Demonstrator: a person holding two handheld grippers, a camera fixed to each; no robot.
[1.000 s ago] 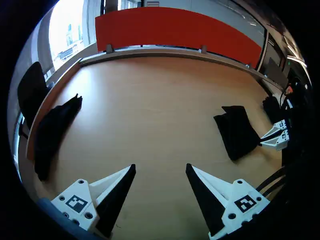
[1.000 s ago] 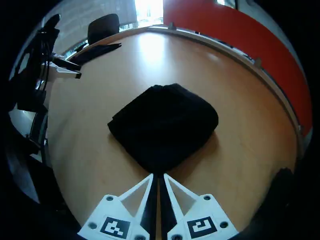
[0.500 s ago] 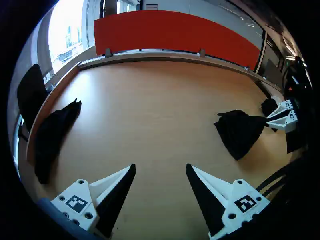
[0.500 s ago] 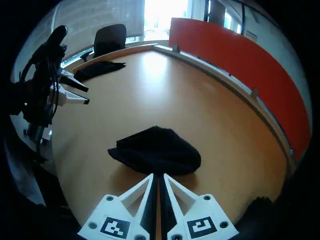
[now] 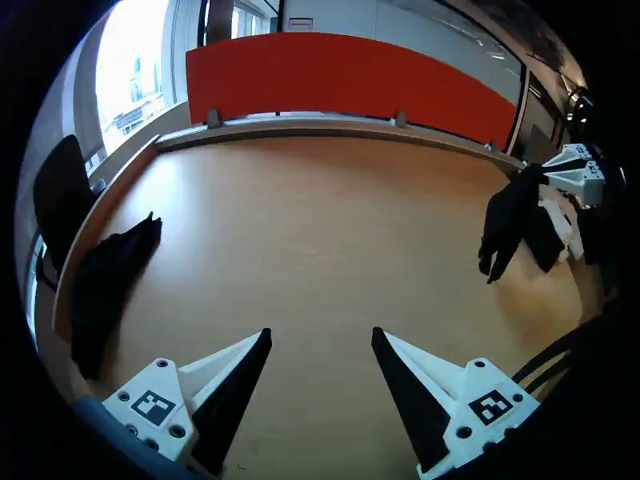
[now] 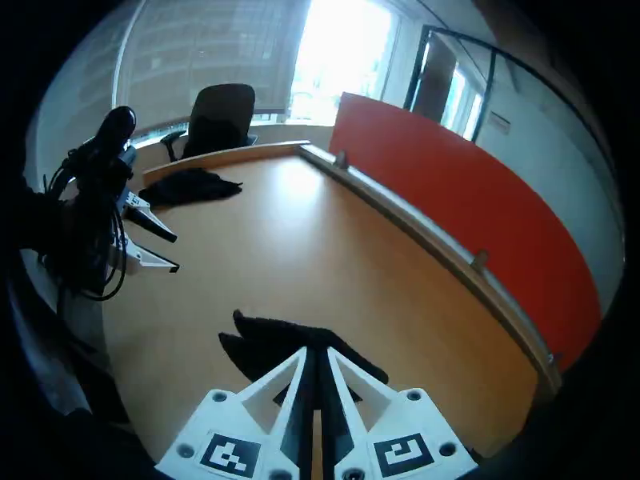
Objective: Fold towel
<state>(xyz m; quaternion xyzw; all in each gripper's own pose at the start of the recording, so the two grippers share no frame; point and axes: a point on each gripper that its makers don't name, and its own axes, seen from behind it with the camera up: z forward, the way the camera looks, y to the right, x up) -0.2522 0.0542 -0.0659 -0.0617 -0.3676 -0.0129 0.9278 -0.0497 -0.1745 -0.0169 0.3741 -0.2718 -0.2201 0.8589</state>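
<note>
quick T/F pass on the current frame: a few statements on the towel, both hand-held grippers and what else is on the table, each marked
1. The right hand-held gripper is shut on the black towel. True.
2. The left hand-held gripper is shut on a towel corner. False: its fingers are spread apart, with bare table between them.
3. The towel lies flat on the table. False: it hangs bunched from the right hand-held gripper.
4. A second dark cloth lies near the table edge by the chair. True.
</note>
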